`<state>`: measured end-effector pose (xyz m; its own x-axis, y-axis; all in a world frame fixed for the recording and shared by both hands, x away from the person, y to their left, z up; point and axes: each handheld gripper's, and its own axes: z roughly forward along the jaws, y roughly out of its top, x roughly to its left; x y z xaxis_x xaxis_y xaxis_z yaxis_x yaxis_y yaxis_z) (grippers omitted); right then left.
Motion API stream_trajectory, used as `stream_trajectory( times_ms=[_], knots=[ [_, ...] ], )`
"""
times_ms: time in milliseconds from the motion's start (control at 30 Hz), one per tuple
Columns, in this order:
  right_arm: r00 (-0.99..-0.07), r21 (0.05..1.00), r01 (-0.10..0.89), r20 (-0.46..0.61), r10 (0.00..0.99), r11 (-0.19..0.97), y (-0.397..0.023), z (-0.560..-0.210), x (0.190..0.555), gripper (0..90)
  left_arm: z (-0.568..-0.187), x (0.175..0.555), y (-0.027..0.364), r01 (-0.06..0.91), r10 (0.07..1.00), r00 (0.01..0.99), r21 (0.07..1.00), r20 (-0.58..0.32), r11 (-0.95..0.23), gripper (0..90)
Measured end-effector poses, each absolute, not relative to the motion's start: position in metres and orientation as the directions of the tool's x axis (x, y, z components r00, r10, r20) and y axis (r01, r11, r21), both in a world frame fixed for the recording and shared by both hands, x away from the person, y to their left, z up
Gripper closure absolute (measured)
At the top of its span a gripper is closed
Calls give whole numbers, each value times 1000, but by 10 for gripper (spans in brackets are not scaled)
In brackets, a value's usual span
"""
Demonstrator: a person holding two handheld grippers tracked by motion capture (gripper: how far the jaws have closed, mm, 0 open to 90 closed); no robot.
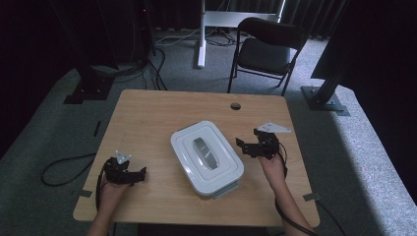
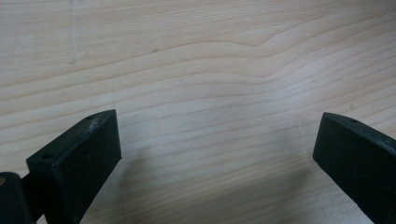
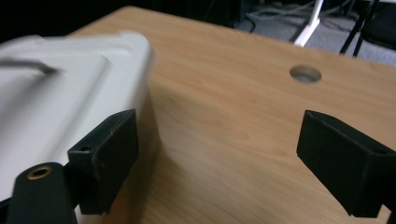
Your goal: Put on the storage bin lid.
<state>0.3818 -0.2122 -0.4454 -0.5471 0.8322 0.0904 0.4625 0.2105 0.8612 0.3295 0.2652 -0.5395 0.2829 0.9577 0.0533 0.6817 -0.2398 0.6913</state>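
Two grippers sit low over the table (image 1: 147,110): the left gripper (image 1: 140,173) near the front edge, jaws spread over bare wood, and the right gripper (image 1: 242,144) just beside one white lidded box (image 1: 206,157), jaws released and empty. Bare wood stretches beyond the box to one cable hole (image 1: 235,105) near the far edge, with one chair (image 1: 265,49) behind.

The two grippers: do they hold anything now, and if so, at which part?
Nothing is held. The left gripper has open jaws over bare table; the right gripper is open beside the white box, not gripping it.
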Motion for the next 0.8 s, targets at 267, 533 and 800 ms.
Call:
stream_trajectory(
  times_ms=[267, 533, 800],
  knots=[
    [-542, 823, 529, 138, 829, 209, -218, -481, 400, 131, -528, 336, 239, 647, 947, 318, 722, 36, -245, 14],
    [-487, 786, 575, 104, 867, 228, -209, -505, 403, 133, -522, 339, 212, 622, 920, 390, 722, 49, -302, 14],
    [-534, 786, 572, 142, 834, 233, -201, -514, 398, 132, -517, 342, 190, 598, 898, 438, 731, 45, -328, 14]
  ],
)
